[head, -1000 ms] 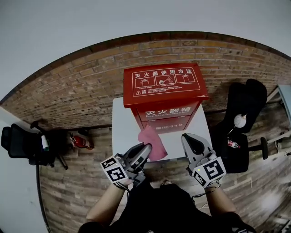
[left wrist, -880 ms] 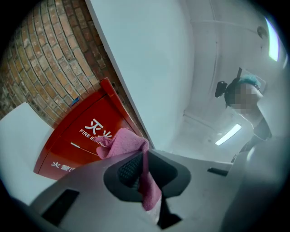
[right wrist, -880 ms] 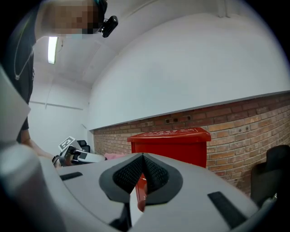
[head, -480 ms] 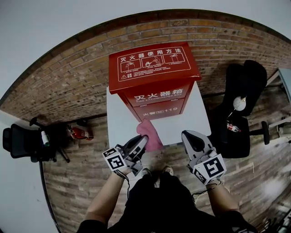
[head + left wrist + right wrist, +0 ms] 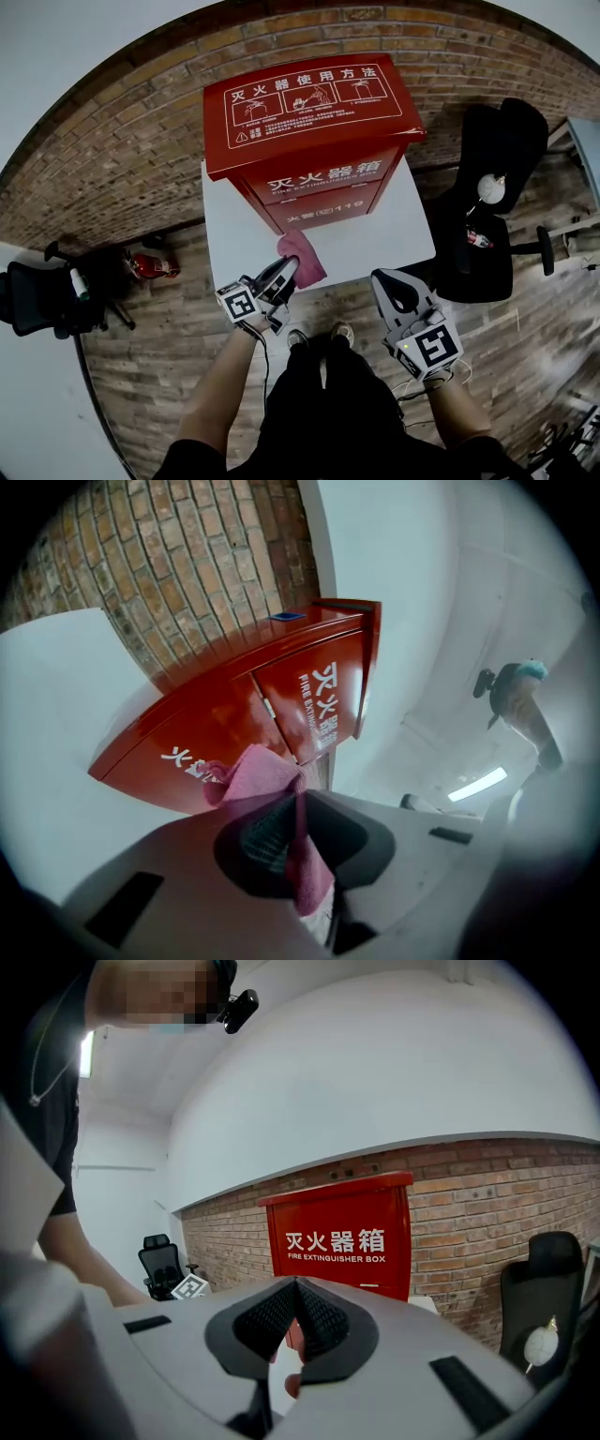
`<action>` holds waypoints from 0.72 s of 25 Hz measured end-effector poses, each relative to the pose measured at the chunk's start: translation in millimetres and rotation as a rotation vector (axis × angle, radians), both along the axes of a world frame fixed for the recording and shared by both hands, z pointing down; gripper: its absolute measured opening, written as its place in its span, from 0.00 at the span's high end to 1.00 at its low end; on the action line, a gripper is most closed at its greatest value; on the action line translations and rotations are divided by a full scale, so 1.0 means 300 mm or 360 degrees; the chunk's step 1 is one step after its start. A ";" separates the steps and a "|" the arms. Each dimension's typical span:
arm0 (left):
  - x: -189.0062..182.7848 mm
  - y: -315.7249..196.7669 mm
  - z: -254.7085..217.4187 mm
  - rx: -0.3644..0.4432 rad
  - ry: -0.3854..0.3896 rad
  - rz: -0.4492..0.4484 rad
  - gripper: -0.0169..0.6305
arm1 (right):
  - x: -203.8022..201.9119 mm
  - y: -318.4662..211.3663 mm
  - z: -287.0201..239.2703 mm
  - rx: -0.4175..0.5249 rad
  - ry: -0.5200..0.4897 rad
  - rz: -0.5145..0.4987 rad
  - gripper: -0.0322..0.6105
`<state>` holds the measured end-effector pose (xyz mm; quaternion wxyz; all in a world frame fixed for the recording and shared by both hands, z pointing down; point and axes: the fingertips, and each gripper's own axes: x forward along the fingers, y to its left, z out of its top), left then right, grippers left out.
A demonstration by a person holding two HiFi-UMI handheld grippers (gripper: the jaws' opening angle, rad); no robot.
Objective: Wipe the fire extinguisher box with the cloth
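Note:
The red fire extinguisher box (image 5: 309, 141) stands on a white platform (image 5: 384, 234) against a brick wall, its slanted lid printed with white instructions. My left gripper (image 5: 284, 273) is shut on a pink cloth (image 5: 302, 257), which hangs just in front of the box's lower front face, over the platform's front edge. In the left gripper view the cloth (image 5: 265, 772) bunches out of the left gripper (image 5: 298, 803), close to the box (image 5: 253, 705). My right gripper (image 5: 391, 290) is shut and holds nothing, to the right of the cloth and short of the platform. It (image 5: 295, 1290) faces the box (image 5: 339, 1232).
A black office chair (image 5: 497, 206) with a bottle on its seat stands right of the platform. Another black chair (image 5: 42, 295) and a small red extinguisher (image 5: 150, 267) are on the plank floor at the left. The person's feet (image 5: 317, 336) are just before the platform.
Both grippers have sunk, the left one more, taking the cloth down the box's front toward the platform's front edge. The box now looks larger and higher in the head view.

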<state>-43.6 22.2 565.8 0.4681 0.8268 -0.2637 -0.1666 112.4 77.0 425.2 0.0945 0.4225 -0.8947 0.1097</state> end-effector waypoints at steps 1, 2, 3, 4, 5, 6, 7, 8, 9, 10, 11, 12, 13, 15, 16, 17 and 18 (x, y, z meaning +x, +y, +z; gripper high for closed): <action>-0.005 -0.015 0.040 -0.0033 -0.0037 -0.0008 0.89 | 0.000 0.004 0.020 -0.0034 0.0016 0.0002 0.92; -0.006 -0.029 0.079 -0.0062 -0.0068 -0.0012 0.89 | 0.001 0.008 0.040 -0.0065 0.0033 0.0003 0.92; -0.005 -0.042 0.120 -0.0082 -0.0090 -0.0008 0.89 | 0.004 0.010 0.059 -0.0088 0.0045 0.0004 0.92; -0.002 -0.053 0.163 -0.0098 -0.0106 0.0000 0.89 | 0.008 0.011 0.076 -0.0096 0.0049 0.0007 0.92; 0.003 -0.063 0.203 -0.0117 -0.0118 0.0008 0.89 | 0.013 0.010 0.092 -0.0095 0.0050 0.0010 0.92; 0.011 -0.074 0.237 -0.0141 -0.0125 0.0014 0.89 | 0.018 0.009 0.107 -0.0092 0.0053 0.0014 0.92; 0.020 -0.085 0.267 -0.0164 -0.0124 0.0018 0.89 | 0.023 0.007 0.120 -0.0087 0.0054 0.0018 0.92; 0.030 -0.096 0.294 -0.0184 -0.0111 0.0020 0.89 | 0.028 0.007 0.135 -0.0086 0.0055 0.0025 0.92; 0.037 -0.107 0.322 -0.0202 -0.0093 0.0021 0.89 | 0.033 0.008 0.151 -0.0095 0.0059 0.0031 0.92; 0.042 -0.117 0.351 -0.0222 -0.0078 0.0021 0.89 | 0.038 0.010 0.169 -0.0107 0.0065 0.0036 0.92; 0.046 -0.128 0.379 -0.0241 -0.0066 0.0021 0.89 | 0.044 0.011 0.187 -0.0125 0.0071 0.0044 0.92; 0.051 -0.138 0.403 -0.0261 -0.0053 0.0020 0.89 | 0.051 0.013 0.203 -0.0145 0.0074 0.0052 0.92; 0.057 -0.149 0.424 -0.0278 -0.0041 0.0019 0.89 | 0.056 0.014 0.217 -0.0161 0.0078 0.0056 0.92; 0.067 -0.168 0.470 -0.0308 -0.0031 0.0013 0.89 | 0.066 0.015 0.241 -0.0190 0.0087 0.0058 0.92; 0.072 -0.175 0.496 -0.0327 -0.0032 0.0016 0.89 | 0.074 0.016 0.257 -0.0196 0.0090 0.0066 0.92; 0.079 -0.179 0.526 -0.0353 -0.0040 0.0024 0.89 | 0.083 0.017 0.276 -0.0200 0.0093 0.0077 0.92; 0.087 -0.180 0.560 -0.0388 -0.0058 0.0035 0.89 | 0.092 0.018 0.294 -0.0206 0.0097 0.0087 0.92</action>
